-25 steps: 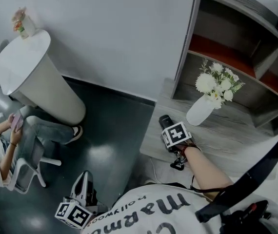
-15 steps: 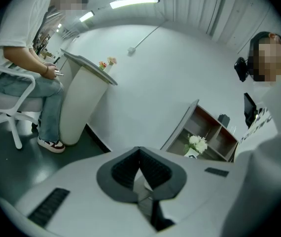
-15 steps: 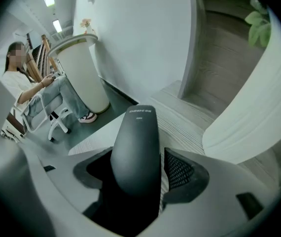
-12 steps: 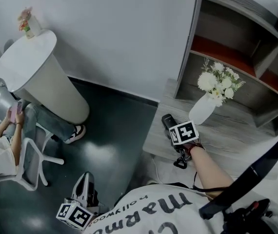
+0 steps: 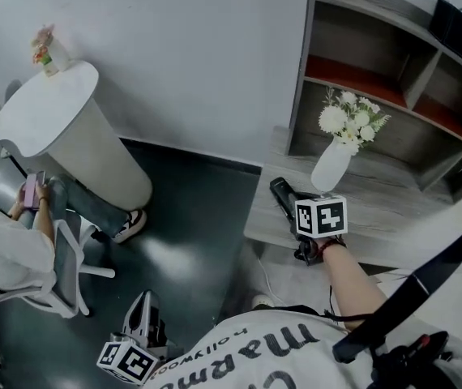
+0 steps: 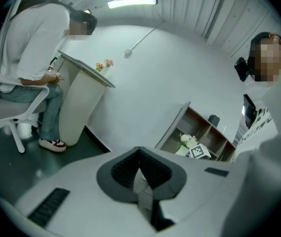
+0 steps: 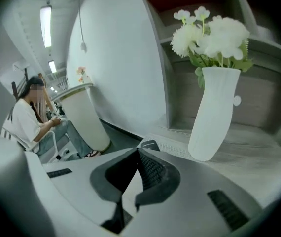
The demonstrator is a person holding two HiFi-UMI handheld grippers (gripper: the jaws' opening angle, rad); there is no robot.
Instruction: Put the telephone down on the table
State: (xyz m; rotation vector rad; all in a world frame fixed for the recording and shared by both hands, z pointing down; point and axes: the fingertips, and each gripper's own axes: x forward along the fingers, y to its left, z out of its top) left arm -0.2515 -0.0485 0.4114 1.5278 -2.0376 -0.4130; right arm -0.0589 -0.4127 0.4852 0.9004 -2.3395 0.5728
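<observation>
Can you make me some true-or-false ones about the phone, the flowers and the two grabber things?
1. The telephone lies on the grey table. True.
2. The right gripper is holding the telephone. False: its jaws have just closed and are together with nothing between them; the telephone lies on the table below it.
3. The vase holds white flowers. True.
4. The vase has tipped over on its side. False: it stands upright on the table.
5. The left gripper has its jaws wide open. False: they are together and empty.
</observation>
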